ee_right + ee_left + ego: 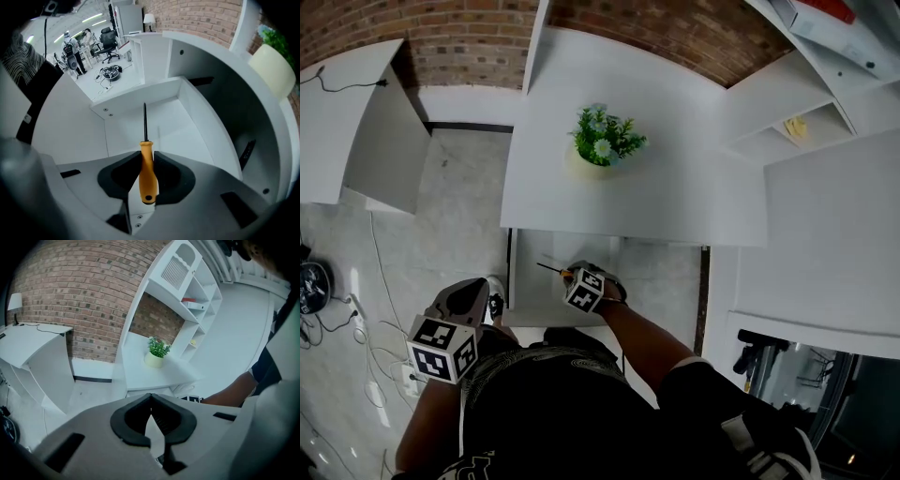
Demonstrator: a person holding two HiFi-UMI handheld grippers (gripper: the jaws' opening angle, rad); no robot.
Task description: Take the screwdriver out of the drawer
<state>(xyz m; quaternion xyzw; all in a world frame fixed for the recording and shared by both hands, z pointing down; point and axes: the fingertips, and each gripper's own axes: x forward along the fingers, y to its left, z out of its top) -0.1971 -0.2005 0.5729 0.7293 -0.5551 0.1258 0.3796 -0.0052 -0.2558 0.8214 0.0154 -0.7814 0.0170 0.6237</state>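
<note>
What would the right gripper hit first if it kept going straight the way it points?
Most likely the floor of the open drawer. The right gripper points down into it, and the tip of the screwdriver it grips would touch first, though depth is unclear.

Left gripper [151, 399] — jaw tips together, nothing between. Ahead: white desk [140, 376] carrying 1 potted plant [156, 351], brick wall [79, 301] behind, shelves [192, 301] alongside — a forearm [229, 392] at right.

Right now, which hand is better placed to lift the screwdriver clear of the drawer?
Right. The right gripper clamps the screwdriver by its orange handle above the open drawer. The left gripper is shut on nothing, off to the drawer's side.
</note>
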